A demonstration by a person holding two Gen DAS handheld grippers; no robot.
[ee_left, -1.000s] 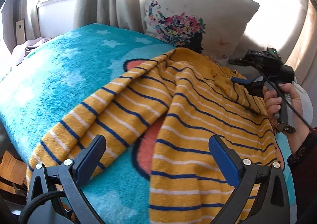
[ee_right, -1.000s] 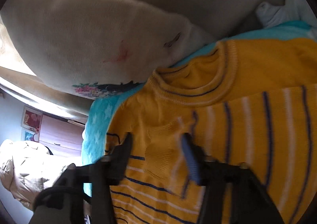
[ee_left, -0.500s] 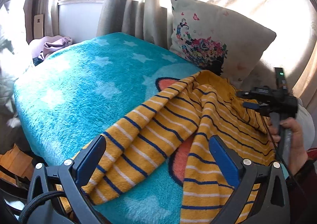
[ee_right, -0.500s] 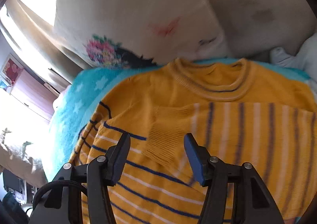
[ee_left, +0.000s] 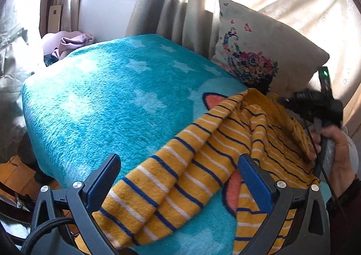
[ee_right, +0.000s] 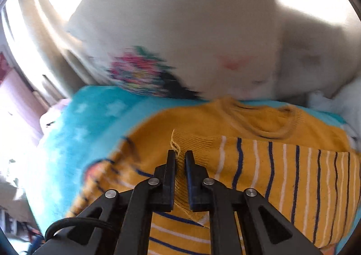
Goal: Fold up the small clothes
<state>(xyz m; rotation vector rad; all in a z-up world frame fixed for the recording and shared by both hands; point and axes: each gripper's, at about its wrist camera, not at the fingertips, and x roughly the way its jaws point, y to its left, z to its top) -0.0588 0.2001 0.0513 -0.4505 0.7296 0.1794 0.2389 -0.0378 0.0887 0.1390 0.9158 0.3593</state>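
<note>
The right tongs clench the cuff of the striped sweater, which lies on the bed's blanket below the pillow. The left tongs gape wide, straddling the other sleeve untouched. Best carry the cuff flat across the chest, keeping the fabric taut.

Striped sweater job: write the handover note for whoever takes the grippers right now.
Right gripper: shut on the ribbed cuff of the sleeve folded across the chest.
Left gripper: open, holding nothing, the other sleeve lying between its fingers.
Sweater: on the teal blanket, neck toward the pillow.
Done: one sleeve folded across.
Left: fold the other sleeve in, then the body.
</note>
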